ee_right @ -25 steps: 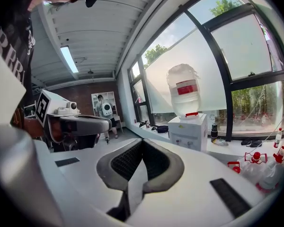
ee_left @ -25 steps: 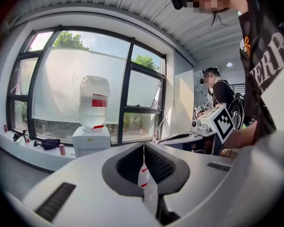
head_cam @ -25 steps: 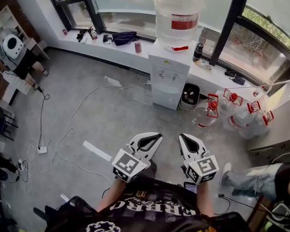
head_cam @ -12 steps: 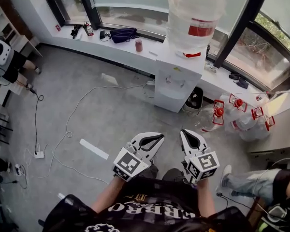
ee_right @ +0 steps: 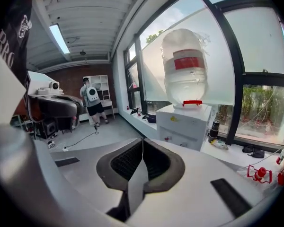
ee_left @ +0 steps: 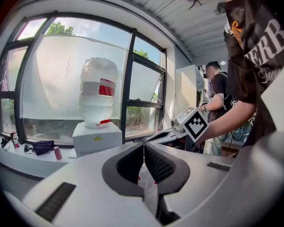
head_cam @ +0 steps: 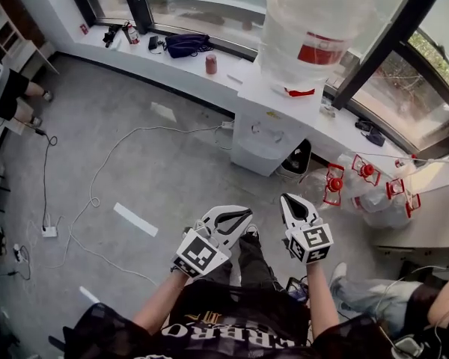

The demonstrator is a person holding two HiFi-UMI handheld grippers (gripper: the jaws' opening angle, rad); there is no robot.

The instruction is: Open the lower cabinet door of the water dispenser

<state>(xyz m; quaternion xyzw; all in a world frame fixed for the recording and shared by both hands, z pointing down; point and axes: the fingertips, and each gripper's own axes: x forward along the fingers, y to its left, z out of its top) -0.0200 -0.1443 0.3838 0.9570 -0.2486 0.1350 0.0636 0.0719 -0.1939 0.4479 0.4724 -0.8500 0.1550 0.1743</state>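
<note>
white letters on the person's black shirt [ee_left: 266, 38] read "erb", possibly "erbro".

At upper centre, the water bottle [head_cam: 314, 13] is cloudy, translucent plastic with a glossy red label [head_cam: 319, 51]. Below it, the water dispenser [head_cam: 262, 144] has a smooth white plastic-looking shell. The floor [head_cam: 150, 178] is matt grey. The 2 tools, left gripper [head_cam: 239, 215] and right gripper [head_cam: 290, 200], have matt white plastic shells. Their pads [ee_left: 158, 167] are black and ribbed. At lower centre, the shirt [head_cam: 239, 320] is dark printed cloth.
</note>
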